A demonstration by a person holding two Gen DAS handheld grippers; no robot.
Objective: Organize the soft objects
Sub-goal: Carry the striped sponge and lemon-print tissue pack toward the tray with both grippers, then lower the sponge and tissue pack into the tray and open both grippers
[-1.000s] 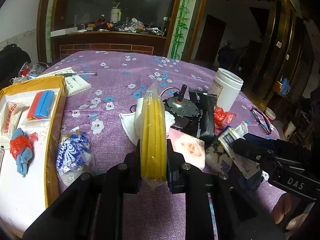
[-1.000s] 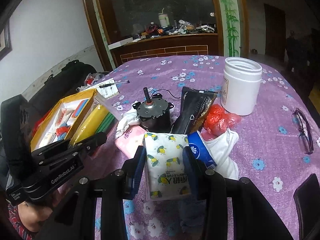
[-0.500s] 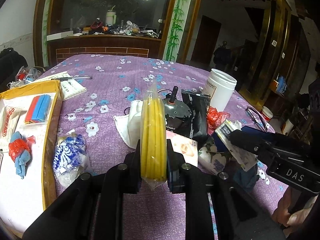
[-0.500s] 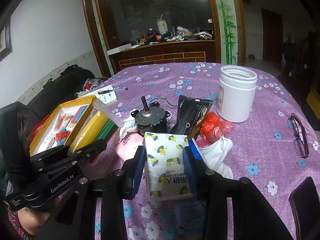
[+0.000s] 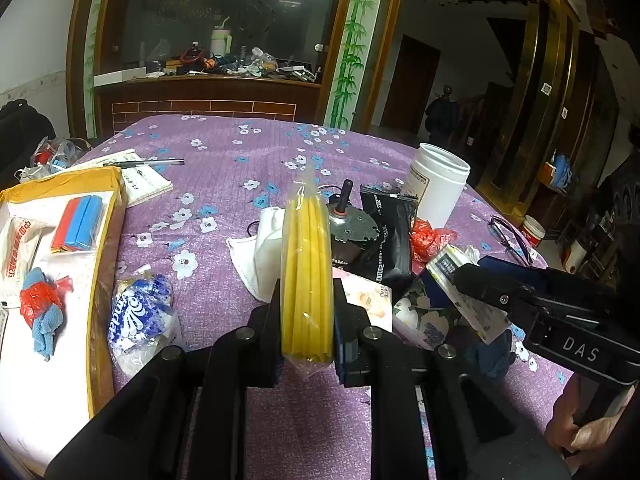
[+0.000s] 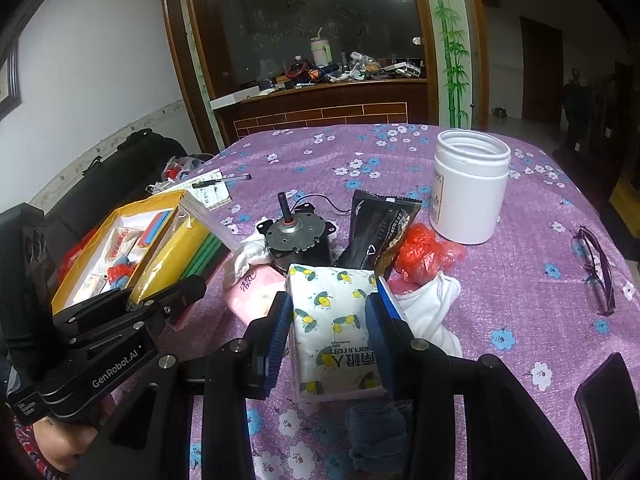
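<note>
Two soft packs are held at once: the left gripper (image 5: 307, 322) is clamped narrowly on a bagged sponge pack (image 5: 306, 264), yellow edge-on in its own view with green layers seen from the right wrist, and the right gripper (image 6: 330, 340) is closed on a lemon-print tissue pack (image 6: 334, 328). Both packs are raised above the tablecloth (image 5: 224, 184), near the cluttered pile in the middle. A yellow-rimmed box (image 5: 105, 248) lies to the left, with a red-and-blue block (image 5: 78, 224) and a red-and-blue cloth bundle (image 5: 40, 310) already in it; it is judged to be where the soft things are meant to go. Several slips could follow. The sponge pack is gripped near its lower end only, so it could be tipped or slid out of its slick bag if swung quickly. The tissue pack could be squashed or let slip, being yielding between the pads. The two grippers are held close together, so a collision could be caused if both are carried toward the box at once. The motor (image 6: 298, 236) and white jar (image 6: 470, 188) could be knocked by a low sweep. The table is covered in purple floral cloth, and a dark wooden cabinet (image 6: 320, 92) crowded with oddments is seen behind, in a dim room.
</note>
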